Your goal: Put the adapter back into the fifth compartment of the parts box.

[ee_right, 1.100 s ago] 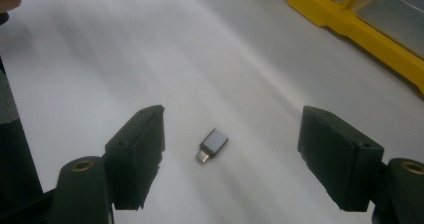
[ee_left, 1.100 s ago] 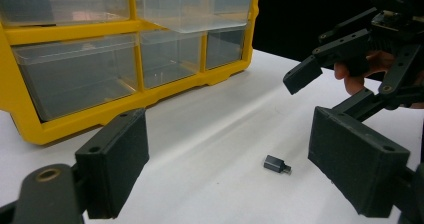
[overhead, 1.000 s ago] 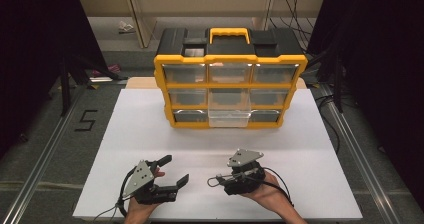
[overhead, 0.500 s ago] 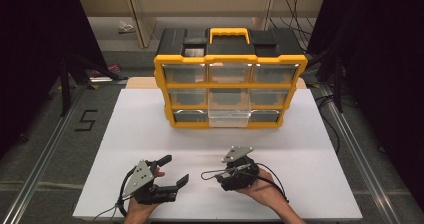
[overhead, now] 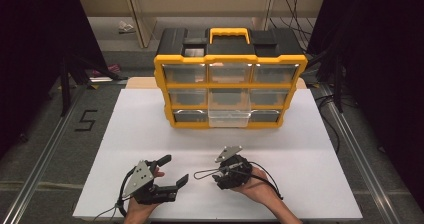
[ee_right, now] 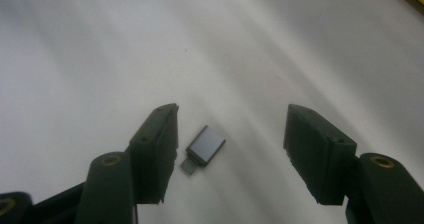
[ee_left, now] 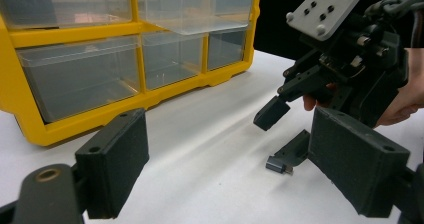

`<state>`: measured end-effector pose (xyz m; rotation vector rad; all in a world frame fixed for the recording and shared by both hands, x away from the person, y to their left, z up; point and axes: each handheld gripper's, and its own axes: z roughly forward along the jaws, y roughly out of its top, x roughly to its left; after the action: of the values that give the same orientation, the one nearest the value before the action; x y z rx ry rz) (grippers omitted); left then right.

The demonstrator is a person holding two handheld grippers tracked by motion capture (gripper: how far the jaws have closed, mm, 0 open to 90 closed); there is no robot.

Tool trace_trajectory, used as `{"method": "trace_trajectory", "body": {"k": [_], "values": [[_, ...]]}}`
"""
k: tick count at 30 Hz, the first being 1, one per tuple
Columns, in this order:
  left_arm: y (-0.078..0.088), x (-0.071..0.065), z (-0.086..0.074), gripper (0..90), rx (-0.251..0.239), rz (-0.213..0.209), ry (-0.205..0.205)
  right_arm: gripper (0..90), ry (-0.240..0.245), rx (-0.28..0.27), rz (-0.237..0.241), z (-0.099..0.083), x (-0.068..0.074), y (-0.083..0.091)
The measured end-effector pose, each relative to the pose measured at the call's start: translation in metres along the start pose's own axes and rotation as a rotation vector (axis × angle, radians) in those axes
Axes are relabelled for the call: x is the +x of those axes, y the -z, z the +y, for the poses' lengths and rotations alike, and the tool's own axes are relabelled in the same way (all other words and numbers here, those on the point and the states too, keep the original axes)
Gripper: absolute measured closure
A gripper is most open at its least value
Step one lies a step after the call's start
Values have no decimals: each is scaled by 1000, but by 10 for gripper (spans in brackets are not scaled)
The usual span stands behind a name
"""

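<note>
right gripper (ee_right: 230, 139) lowered, jaws closing around small grey adapter (ee_right: 204, 148), untouched.

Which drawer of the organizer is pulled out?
The bottom-row middle drawer of the yellow organizer: its clear front juts past the frame, while the other drawers sit flush.

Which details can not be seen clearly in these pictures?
- Small grey adapter: too small to find in the high view, where the right tool covers that spot.
- In the left gripper view, part of the adapter is hidden by the right tool's lower jaw.
- Contents of the yellow organizer drawers: too far and too dim in the high view.
- The organizer is cut off by the top and left edges in the left gripper view.
</note>
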<state>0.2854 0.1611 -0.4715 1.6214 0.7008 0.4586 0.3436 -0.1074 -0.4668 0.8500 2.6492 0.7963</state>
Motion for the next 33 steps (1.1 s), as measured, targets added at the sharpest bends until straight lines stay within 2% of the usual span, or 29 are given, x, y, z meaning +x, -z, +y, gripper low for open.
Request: {"method": "trace_trajectory", "body": {"k": [1,2,8,11,17,19,20,22,24,28,29,33], "values": [[0,0,0,159,-1,0,0,397,-11,10,0,1,1,-1],[0,0,0,159,0,-2,-1,399,4,15,2,0,0,-2],[0,0,0,159,2,-3,-3,415,5,28,-8,1,-1,-7],[0,0,0,159,1,-4,-3,421,-10,37,-12,1,-1,-9],[0,0,0,159,0,-6,-5,448,-1,53,-5,1,-3,-10],[0,0,0,159,1,-6,-5,478,3,62,-1,1,-3,-9],[0,0,0,159,0,-6,-4,503,25,64,0,1,-4,-9],[0,0,0,159,1,-6,-4,545,24,67,6,1,-2,-8],[0,0,0,159,1,-8,-4,572,48,92,-4,1,-1,-8],[-1,0,-1,159,1,-7,-4,655,53,101,16,2,0,-8],[-1,0,-1,159,1,-7,-4,671,36,108,24,2,0,-8],[-1,0,-1,159,1,-7,-4,713,29,131,45,3,0,-7]]}}
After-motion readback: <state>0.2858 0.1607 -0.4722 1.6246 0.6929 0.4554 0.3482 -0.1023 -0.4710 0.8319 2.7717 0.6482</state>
